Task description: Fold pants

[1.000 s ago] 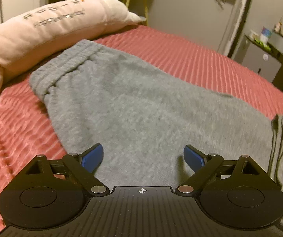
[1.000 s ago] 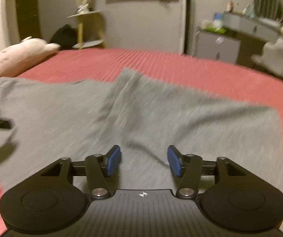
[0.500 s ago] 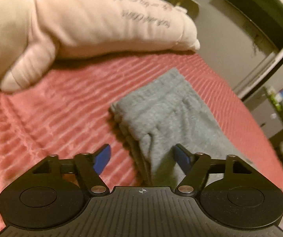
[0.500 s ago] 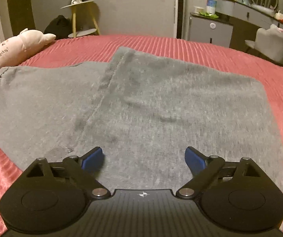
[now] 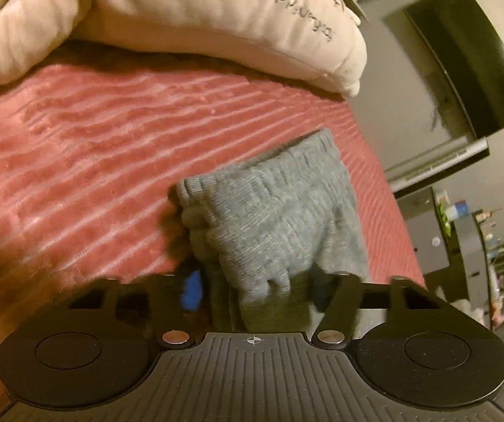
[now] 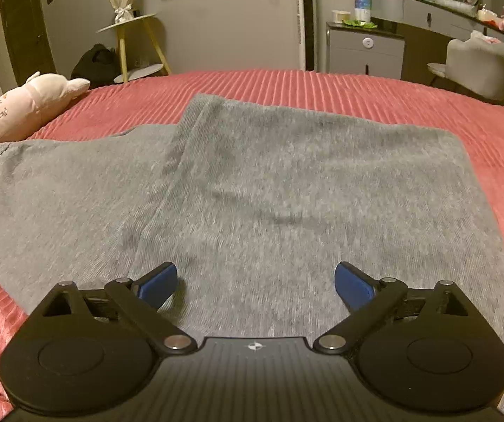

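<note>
Grey pants lie folded over themselves on a red ribbed bedspread. In the left wrist view their elastic waistband bunches up at one corner. My left gripper straddles that corner and its jaws are closing. The cloth sits between them, the left blue pad still stands a little off it, and the right pad is hidden behind the fabric. My right gripper hovers low over the near edge of the pants. Its jaws are opening wide with nothing gripped between them.
A long pink plush pillow with lettering lies just beyond the waistband, and in the right wrist view the pillow is at the left. Past the bed stand a yellow side table, a grey cabinet and a chair.
My left gripper swung from over the middle of the pants to the waistband end, rolled, and narrowed its jaws around the corner. The right gripper stayed in place and spread its jaws.
</note>
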A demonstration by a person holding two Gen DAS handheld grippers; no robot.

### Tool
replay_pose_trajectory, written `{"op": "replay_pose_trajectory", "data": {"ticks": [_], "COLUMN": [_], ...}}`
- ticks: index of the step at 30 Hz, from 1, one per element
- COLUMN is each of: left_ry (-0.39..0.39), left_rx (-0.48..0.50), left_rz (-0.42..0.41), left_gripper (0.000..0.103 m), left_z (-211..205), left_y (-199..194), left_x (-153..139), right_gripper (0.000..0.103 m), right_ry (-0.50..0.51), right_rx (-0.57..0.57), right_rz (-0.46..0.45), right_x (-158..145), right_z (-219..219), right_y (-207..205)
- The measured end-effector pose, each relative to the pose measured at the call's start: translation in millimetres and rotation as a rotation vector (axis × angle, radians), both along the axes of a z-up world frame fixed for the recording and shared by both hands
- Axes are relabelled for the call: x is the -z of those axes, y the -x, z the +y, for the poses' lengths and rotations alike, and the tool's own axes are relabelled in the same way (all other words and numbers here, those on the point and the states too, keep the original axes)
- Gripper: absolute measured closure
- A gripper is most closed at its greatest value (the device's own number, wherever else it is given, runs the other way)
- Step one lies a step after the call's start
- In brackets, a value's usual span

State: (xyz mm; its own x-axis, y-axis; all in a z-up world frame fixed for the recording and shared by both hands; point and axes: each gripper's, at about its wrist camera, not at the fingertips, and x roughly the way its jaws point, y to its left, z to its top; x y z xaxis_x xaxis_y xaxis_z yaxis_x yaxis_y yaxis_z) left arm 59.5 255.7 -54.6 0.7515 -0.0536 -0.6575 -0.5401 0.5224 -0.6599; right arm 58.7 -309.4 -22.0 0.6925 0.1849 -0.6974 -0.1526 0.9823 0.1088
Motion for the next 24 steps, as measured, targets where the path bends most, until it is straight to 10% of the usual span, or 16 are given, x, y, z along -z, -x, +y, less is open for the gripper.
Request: {"op": "replay_pose_trajectory", "data": {"ticks": [7,16,21,24], "left_ry": [-0.299,-0.730,-0.795,-0.798], "left_rx": [0.126,0.552,0.776,0.926], "left_rz": [-0.094,-0.388,-0.363,-0.218], "left_gripper": [0.075,0.077,0.072,0.041], "left_z": [-43.8,-217.8,-325.6,-379.2], "left_y": [3.3,12.0,5.2,-2.0], "left_x": [-68.3,-165.0,-139.3,-97.9], "right_gripper": [0.007,0.007,0.007,0.007], "right_ry": [-0.215,-0.353,-0.403,-0.440], "right_rx": [0.210,0.349,0.363,0.363], "right_rz": [-0.024,-0.072,-0.090,-0.087], "right_x": [-10.9,-19.0,-20.6,-18.7], "right_z": [-49.6,-94.0,-103.3,-107.6], "right_y": [0.3,13.3,21.5,25.5]}}
